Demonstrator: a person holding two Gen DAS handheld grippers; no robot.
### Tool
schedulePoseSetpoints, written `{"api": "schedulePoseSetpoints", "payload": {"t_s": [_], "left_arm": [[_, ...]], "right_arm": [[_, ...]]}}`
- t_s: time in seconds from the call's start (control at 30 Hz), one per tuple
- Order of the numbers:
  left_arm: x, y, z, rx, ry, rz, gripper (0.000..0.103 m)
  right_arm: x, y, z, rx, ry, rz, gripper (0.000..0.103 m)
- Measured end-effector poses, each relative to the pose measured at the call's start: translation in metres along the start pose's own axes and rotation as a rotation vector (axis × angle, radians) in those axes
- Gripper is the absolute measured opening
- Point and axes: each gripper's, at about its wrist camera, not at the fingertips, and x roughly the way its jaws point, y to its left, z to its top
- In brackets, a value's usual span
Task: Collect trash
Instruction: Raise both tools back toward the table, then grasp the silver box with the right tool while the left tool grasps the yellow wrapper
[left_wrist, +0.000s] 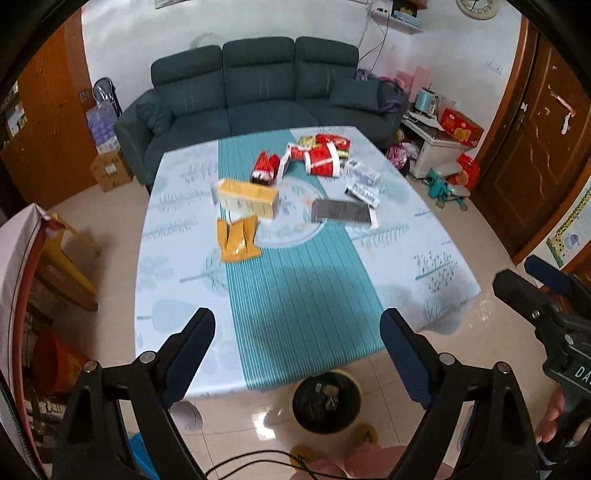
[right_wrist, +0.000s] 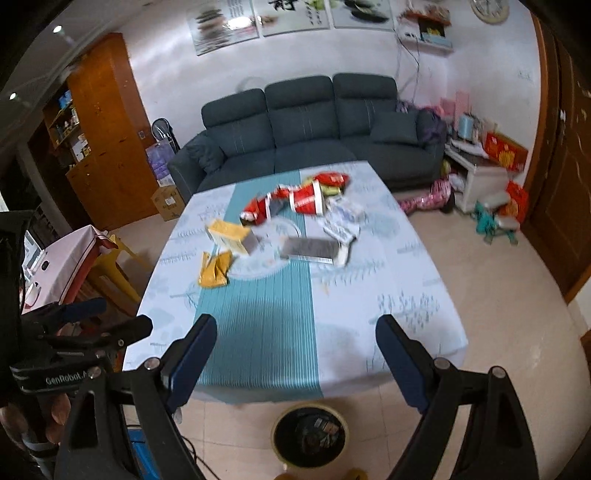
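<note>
From the left wrist, the left gripper (left_wrist: 297, 328) hangs above the near edge of the table (left_wrist: 424, 236), its jaws wide with nothing between them. The trash sits toward the far half: a yellow box (left_wrist: 246, 198) and an orange packet (left_wrist: 238, 240) left of the middle, red wrappers (left_wrist: 320, 157) near the far edge, white cartons (left_wrist: 362, 181) and a grey flat pack (left_wrist: 340, 211) to the right. A black bin (left_wrist: 326, 400) stands on the floor just before the near edge.

From the right wrist, the right gripper (right_wrist: 296, 330) also stands wide and empty above the near edge. The same litter lies across the far half, and the bin (right_wrist: 310, 435) shows below.
</note>
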Motion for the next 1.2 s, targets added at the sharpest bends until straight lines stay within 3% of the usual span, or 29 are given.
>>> {"api": "schedulePoseSetpoints", "payload": {"t_s": [0.3,0.4,0.6,0.9,1.2], "left_arm": [[-0.005,0.004,0.032,-0.034,-0.033,-0.011,0.090],[-0.005,0.008,0.043,-0.038,-0.041,0.001,0.090],[0.000,0.020,0.061,-0.047,-0.045,0.046,0.090],[0.024,0.051,0.064,-0.128,0.027,0.096,0.090],[0.075,0.048,0.072,-0.124,0.054,0.163,0.090]], "right_arm": [[0.000,0.021,0.053,-0.015,-0.029,-0.013,0.088],[-0.001,0.026,0.069,-0.042,-0.028,-0.053,0.088],[0.011,0.022,0.080,-0.050,0.018,-0.098,0.088],[0.041,0.009,0.083,-0.051,0.079,-0.071,0.088],[0.111,-0.004,0.086,-0.087,0.138,0.022,0.088]]}}
